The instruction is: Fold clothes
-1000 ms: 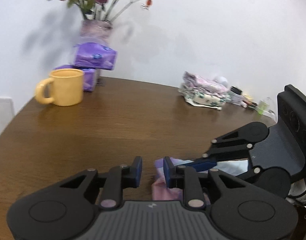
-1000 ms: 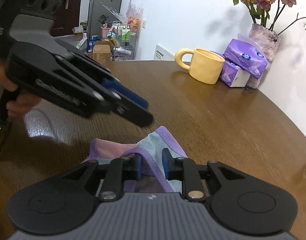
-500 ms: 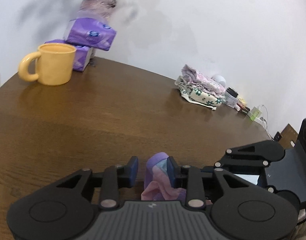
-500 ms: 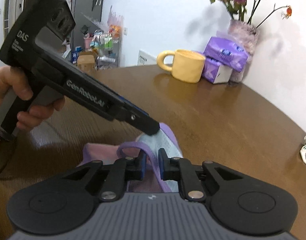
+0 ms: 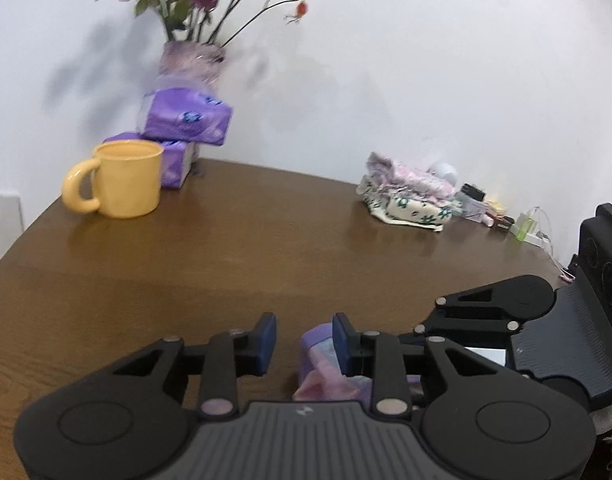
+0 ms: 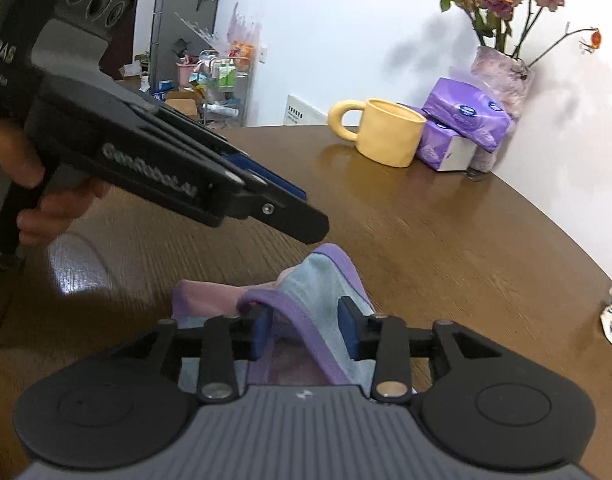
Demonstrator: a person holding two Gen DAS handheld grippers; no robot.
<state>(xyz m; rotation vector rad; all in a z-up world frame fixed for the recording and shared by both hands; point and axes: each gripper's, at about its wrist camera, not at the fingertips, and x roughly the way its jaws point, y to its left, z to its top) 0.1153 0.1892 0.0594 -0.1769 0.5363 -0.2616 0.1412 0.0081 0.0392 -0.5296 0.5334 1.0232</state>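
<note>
On the round wooden bench (image 5: pixel 226 264), the far left holds a yellow mug (image 5: pixel 124 178) with two purple tissue packs (image 5: pixel 186 120) stacked just behind it and a vase of dried roses (image 5: pixel 192 56) against the wall. Lower down, the left gripper (image 5: pixel 302 340) hangs over the near part of the bench with its jaws parted and gripping nothing; its right blue pad stands just beside the raised purple edge of the small garment (image 5: pixel 321 364), a crumpled pink, pale-blue and purple piece lying on the bench close to the near edge. Farther right, by the wall, sits a pile of folded floral clothes (image 5: pixel 405 200) with small clutter beside it. From the right wrist view, a person's hand (image 6: pixel 30 184) holds the left gripper above the cloth, apart from it. The right gripper (image 6: pixel 307 330) has its jaws spread wide, one pad on each side of the garment's purple-trimmed fold, not closed on it.
</note>
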